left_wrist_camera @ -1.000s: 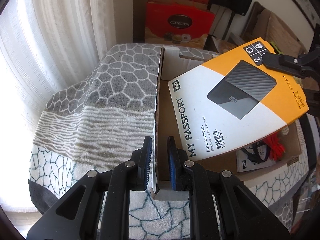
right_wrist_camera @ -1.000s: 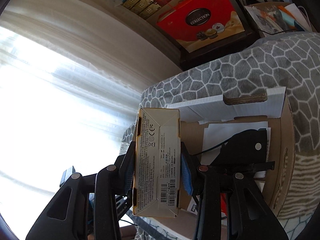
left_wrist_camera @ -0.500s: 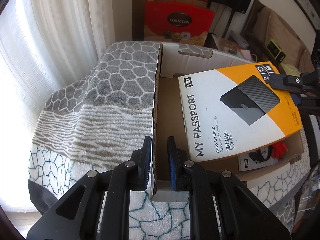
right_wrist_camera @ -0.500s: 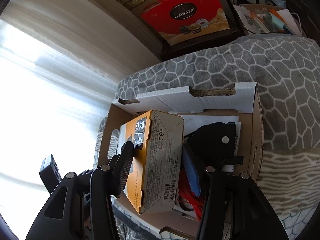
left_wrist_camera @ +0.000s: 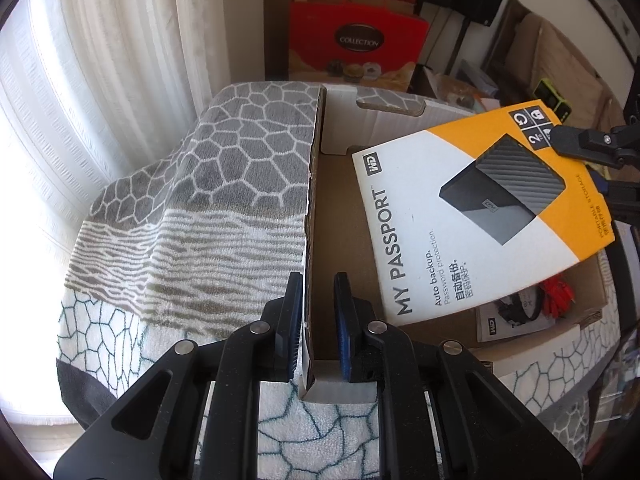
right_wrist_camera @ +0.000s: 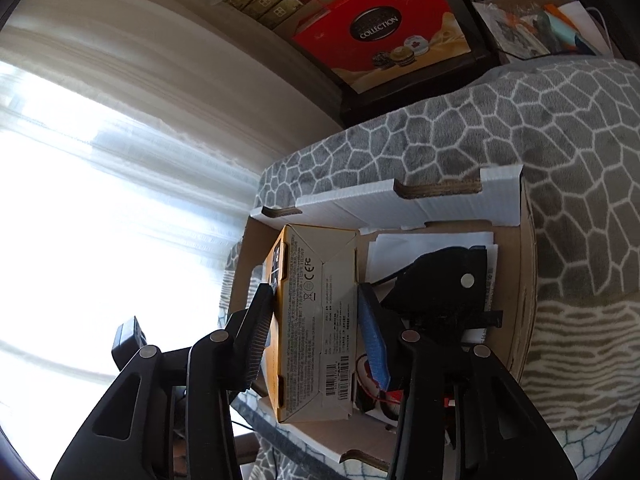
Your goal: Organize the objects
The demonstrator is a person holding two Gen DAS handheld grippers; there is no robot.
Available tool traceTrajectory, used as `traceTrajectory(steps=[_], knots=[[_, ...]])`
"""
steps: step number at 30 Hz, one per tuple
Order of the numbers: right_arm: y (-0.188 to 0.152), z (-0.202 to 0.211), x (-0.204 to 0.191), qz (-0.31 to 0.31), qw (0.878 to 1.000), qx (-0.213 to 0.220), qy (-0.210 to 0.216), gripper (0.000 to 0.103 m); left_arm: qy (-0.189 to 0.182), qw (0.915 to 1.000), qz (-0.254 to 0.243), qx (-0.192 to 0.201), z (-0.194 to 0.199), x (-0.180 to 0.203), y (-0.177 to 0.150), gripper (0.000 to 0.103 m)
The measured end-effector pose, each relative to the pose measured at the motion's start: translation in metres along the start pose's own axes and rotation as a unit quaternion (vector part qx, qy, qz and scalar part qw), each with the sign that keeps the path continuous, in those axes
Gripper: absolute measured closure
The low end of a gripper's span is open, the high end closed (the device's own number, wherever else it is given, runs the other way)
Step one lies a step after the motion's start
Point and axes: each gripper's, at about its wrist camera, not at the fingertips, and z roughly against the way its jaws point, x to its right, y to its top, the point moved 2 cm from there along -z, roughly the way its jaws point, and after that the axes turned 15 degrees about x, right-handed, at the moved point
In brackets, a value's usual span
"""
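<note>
At the bottom centre of the left wrist view, the left gripper is straddling the near corner of the cardboard box: its 2 blue-padded fingers are sitting on either side of the box's left wall, the outer one against the wall and the inner one a little off it, so whether it is clamping is unclear. The box is resting on a grey and white patterned blanket.

Just beyond, filling the right half of that view, the orange and white WD My Passport box is hanging tilted over the inside of the cardboard box, above a WD leaflet and red ties on the box floor. The right gripper is pinching its orange end at the right edge.

In the right wrist view, the right gripper is clenched across the My Passport box's barcode end, lower centre, with the cardboard box open beneath it.

Farther back, at the top of both views, a red COLLECTION gift box is standing beside white curtains.
</note>
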Motion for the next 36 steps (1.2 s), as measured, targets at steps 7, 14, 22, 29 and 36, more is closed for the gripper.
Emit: traceTrajectory(steps=[7, 14, 22, 29, 36], knots=[[0.007, 0.009, -0.007, 0.021, 0.999, 0.005, -0.023, 0.061, 0.000, 1.0000, 0.000, 0.000, 0.000, 0.000, 0.000, 0.089], [-0.021, 0.029, -0.001, 0.048, 0.997, -0.052, -0.035, 0.057, 0.000, 1.0000, 0.001, 0.000, 0.000, 0.000, 0.000, 0.089], [-0.032, 0.049, -0.002, 0.112, 0.989, -0.074, -0.070, 0.056, 0.001, 1.0000, 0.000, 0.000, -0.001, 0.000, 0.000, 0.090], [0.009, 0.044, 0.000, 0.094, 0.993, -0.026, -0.072, 0.053, 0.000, 1.0000, 0.000, -0.002, -0.002, -0.001, 0.001, 0.090], [0.034, -0.005, 0.000, 0.097, 0.992, -0.077, -0.028, 0.040, 0.000, 1.0000, 0.001, -0.002, -0.002, -0.001, 0.002, 0.089]])
